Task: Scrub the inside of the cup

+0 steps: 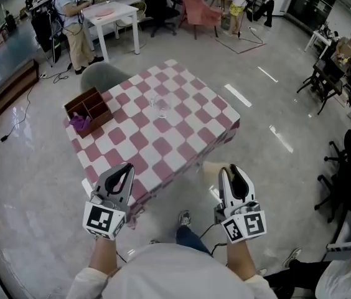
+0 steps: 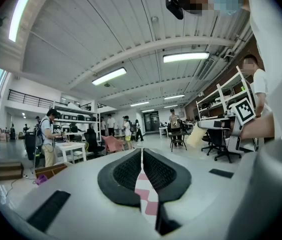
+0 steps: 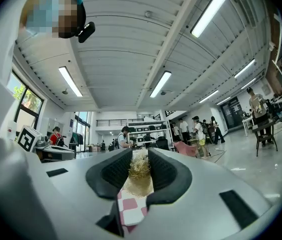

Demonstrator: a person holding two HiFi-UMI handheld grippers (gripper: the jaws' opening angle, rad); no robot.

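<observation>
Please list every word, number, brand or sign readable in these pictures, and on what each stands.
None can be read.
The cube on the left claw and the cube on the right claw bear only black-and-white square patterns.
The golden scrubber in the right claw shows no label.
Farther things are too small to read.

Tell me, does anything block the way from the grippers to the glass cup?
Nothing visible does. Only bare checkered tablecloth lies between the left gripper, the right gripper and the cup; the wooden box sits aside.
</observation>
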